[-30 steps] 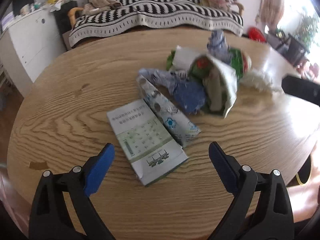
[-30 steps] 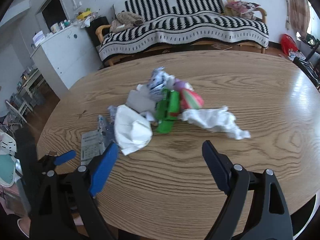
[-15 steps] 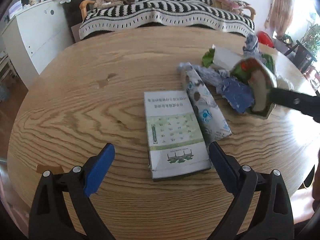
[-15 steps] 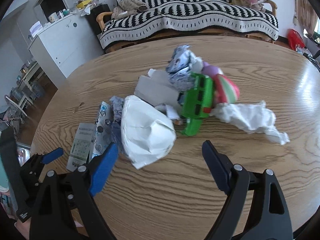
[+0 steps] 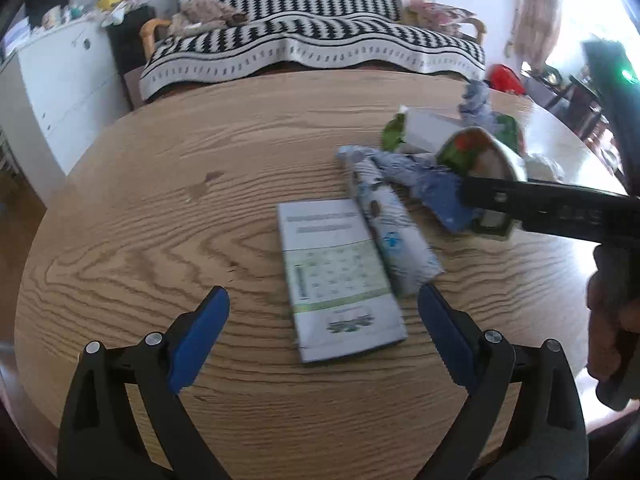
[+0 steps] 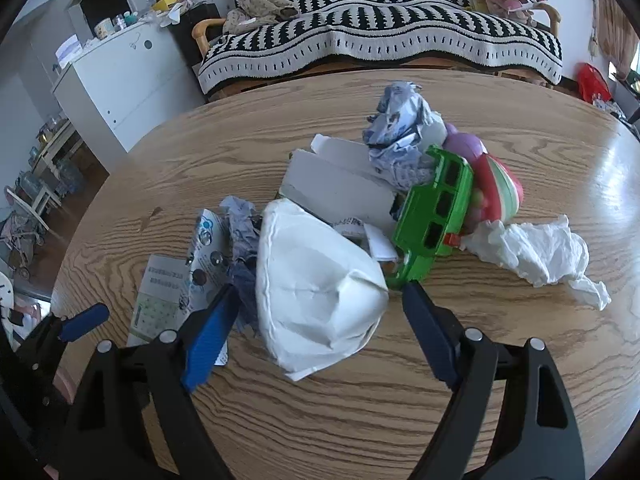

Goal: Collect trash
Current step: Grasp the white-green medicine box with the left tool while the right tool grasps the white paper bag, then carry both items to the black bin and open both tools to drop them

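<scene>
Right gripper (image 6: 316,300) spread around the white paper bag (image 6: 316,292) — untouched; left gripper (image 5: 324,308) spread just before the flattened carton (image 5: 340,276), beside that bag.

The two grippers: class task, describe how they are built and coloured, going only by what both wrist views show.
Both match. The left gripper and the right gripper each have two black plastic arms with cut-out openings and silver rivets at the pivots, ending in blue padded jaws. In the left wrist view, the right gripper's body is a long black bar, with a green light on the black part above it.
</scene>
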